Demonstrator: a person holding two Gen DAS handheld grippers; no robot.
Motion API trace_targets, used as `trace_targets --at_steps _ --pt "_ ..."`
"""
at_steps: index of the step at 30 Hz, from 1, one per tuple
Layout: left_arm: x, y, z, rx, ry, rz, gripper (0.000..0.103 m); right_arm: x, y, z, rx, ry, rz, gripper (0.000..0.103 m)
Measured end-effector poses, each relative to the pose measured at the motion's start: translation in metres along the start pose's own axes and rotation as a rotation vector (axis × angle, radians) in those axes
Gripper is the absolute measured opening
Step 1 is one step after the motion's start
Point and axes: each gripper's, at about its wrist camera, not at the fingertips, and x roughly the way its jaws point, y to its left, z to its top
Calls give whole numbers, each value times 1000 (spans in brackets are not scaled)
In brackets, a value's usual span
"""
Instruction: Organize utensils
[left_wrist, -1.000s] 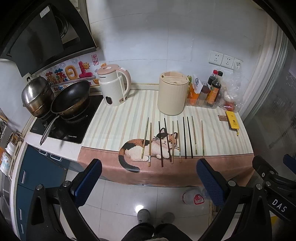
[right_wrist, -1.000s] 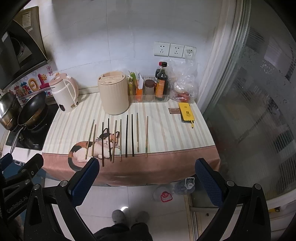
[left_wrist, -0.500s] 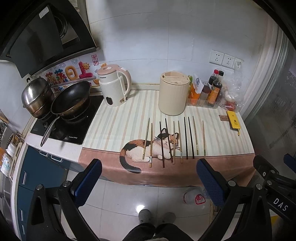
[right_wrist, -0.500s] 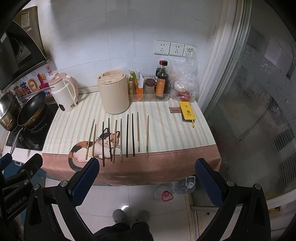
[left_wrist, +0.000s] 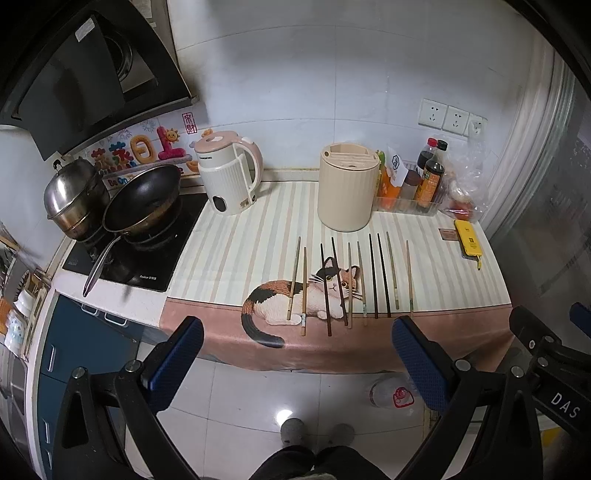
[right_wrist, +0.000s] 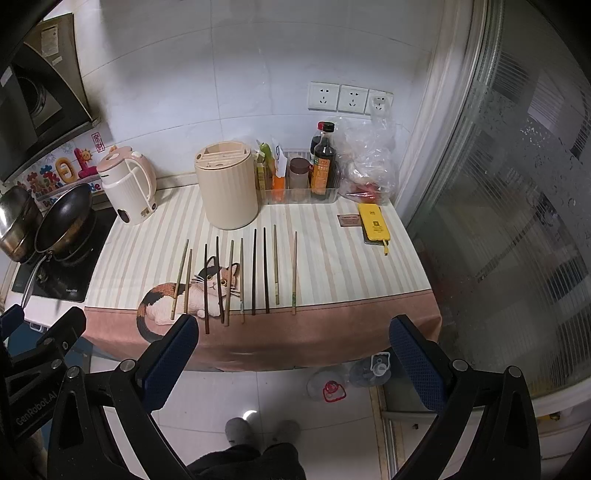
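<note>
Both claws hang out over the floor, short of the tabletop's (left_wrist: 229, 254) front edge, where the cloth (right_wrist: 332, 332) drapes down in a pink band. Left claw (left_wrist: 297, 363), fingers spread wide, nothing between them. Right claw (right_wrist: 293, 360), the same: wide apart and empty. Plenty of free air between each claw and that front edge.

On the tabletop, room is tighter at the back: the holder (left_wrist: 347, 186), a cream ribbed cylinder with a slotted top, stands mid-frame just behind the sticks, the kettle (left_wrist: 229, 177) to its left, the bottles (right_wrist: 323, 164) in a clear tray to its right. A yellow case (right_wrist: 375, 223) lies at the right edge. The hob with its pan (left_wrist: 142, 197) fills the left side.

Now the chopsticks (left_wrist: 349, 282): ten of them, laid side by side in a row across the cat print at centre frame, each apart from its neighbour. Some are pale wood, some dark brown, two near black. Every one runs lengthwise from the front edge back toward the holder, roughly parallel, a few leaning slightly. Their near ends sit unevenly around the pink border.
</note>
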Motion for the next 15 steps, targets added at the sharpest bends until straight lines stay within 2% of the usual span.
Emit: trace_targets --at_steps 15 --pt "2 -2 3 3 -5 3 103 -1 -2 5 3 -9 -7 103"
